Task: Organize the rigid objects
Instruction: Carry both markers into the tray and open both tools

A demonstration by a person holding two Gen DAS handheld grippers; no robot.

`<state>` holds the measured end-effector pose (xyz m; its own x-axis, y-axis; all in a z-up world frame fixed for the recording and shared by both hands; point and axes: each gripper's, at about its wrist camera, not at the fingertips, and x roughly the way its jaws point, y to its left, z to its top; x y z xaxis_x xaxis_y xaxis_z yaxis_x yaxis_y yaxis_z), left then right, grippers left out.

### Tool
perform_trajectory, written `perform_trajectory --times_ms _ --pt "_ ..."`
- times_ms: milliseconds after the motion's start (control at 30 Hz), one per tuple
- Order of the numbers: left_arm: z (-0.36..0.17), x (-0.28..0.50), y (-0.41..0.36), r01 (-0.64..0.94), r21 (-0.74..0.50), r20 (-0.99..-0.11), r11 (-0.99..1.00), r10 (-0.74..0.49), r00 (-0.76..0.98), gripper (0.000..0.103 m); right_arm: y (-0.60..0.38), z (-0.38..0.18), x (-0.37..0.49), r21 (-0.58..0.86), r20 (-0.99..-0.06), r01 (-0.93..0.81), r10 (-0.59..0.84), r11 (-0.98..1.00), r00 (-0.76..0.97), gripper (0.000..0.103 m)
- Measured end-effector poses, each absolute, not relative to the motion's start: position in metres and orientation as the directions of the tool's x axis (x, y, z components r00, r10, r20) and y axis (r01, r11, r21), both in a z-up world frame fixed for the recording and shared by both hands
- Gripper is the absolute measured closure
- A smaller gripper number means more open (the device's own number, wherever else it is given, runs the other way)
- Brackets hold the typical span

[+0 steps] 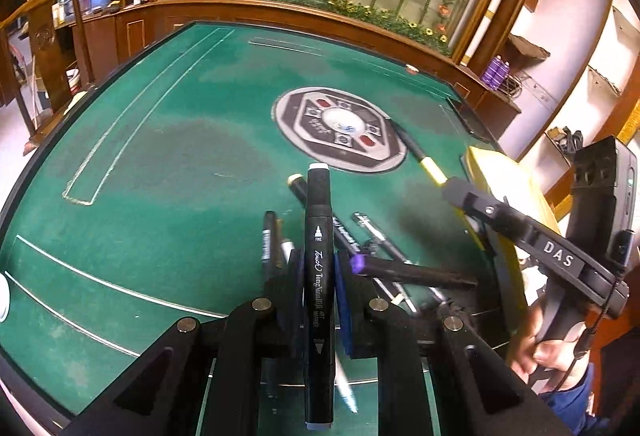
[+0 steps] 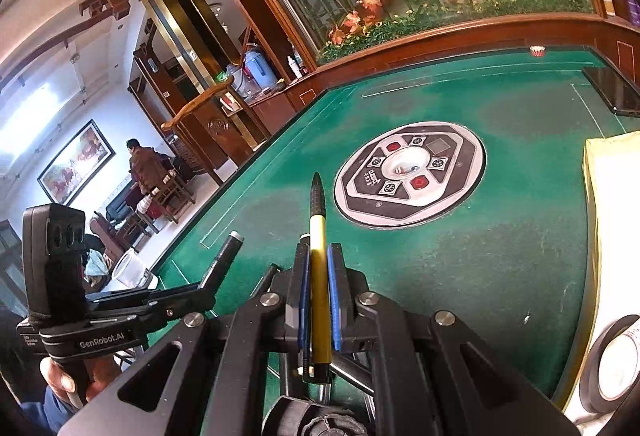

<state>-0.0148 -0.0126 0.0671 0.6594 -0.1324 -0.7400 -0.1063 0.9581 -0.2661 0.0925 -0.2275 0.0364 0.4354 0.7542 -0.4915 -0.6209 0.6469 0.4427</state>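
Your left hand-held gripper (image 1: 318, 276) pinches a stiff, light black marker (image 1: 319, 268) mid-barrel; your right hand-held gripper (image 2: 319, 272) clamps a slick yellow pen (image 2: 319, 276).

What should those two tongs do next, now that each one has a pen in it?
Probably carry both across to the yellow box and drop them in. The left tongs are shut on a black marker, the right tongs on a yellow pen, and more loose pens still lie on the green table.
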Motion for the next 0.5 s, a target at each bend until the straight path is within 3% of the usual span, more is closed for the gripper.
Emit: perform_trajectory --times_ms 500 --pt "0.093 0.013 -0.044 -0.017 -0.332 -0.705 0.943 -0.236 0.669 0.088 -0.243 0.045 0.092 0.509 -0.448 -0.585 0.775 0.631 0.447 0.095"
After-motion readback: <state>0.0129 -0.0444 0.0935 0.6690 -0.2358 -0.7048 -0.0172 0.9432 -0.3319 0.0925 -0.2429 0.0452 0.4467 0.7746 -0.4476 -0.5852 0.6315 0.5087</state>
